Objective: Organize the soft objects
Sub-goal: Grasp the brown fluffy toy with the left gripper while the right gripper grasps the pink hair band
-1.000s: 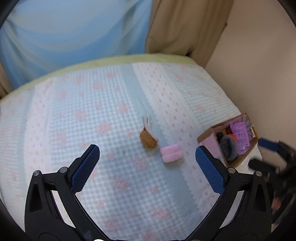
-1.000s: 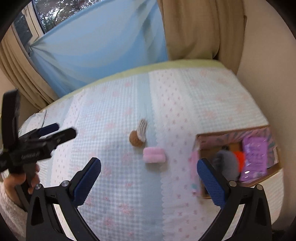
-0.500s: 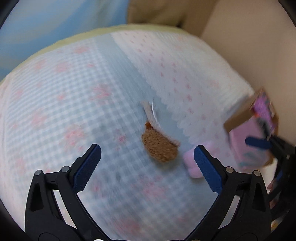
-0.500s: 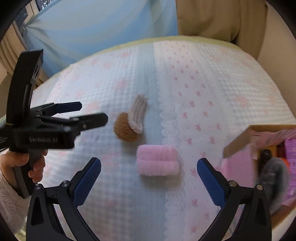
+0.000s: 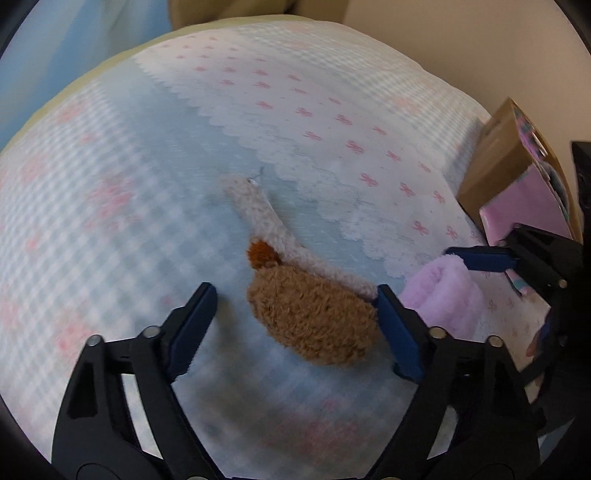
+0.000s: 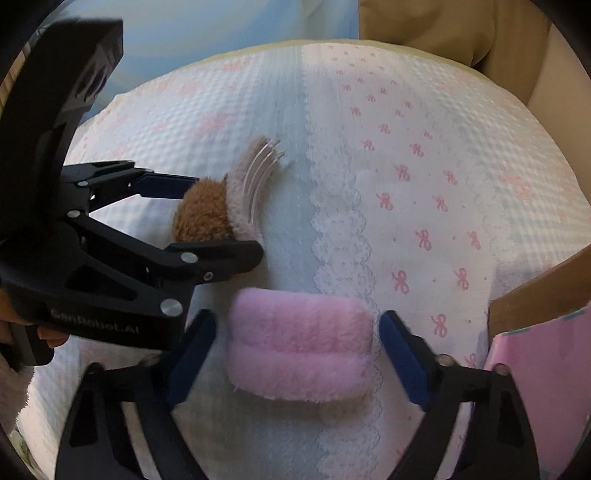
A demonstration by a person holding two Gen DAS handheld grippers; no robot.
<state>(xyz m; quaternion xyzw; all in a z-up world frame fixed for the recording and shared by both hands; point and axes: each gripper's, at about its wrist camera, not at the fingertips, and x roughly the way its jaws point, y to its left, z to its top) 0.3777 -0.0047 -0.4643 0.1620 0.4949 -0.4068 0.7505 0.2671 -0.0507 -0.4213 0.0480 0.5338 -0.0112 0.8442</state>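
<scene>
Left gripper (image 5: 293, 317): black frame, ribbed blue pads, jaws spread around brown plush toy (image 5: 314, 314). Right-hand pad touching the toy's edge, left-hand pad apart from it. Toy: rounded, curly fleece body, small rust-coloured tuft at far end, long cream fuzzy strip (image 5: 258, 210) along one side; lying on bedspread (image 5: 129, 166). In right wrist view, curved clear plastic tines (image 6: 260, 173) visible along the strip.

Right gripper (image 6: 297, 349): same build, jaws spread, straddling pink rolled towel (image 6: 301, 345). Towel: soft terry pile, two stacked rolls, flat on bedspread just beside the plush toy. Pads close to both ends; contact not certain.

Bedspread: quilted waffle texture, pale blue check with pink bows, white scalloped lace band (image 6: 340, 229) running lengthwise.

Cardboard box (image 5: 506, 158) at right edge, brown outer wall, pink lining; contents too blurred to name. Beige curtain (image 6: 443, 29) and blue sheet (image 6: 221, 22) behind bed.
</scene>
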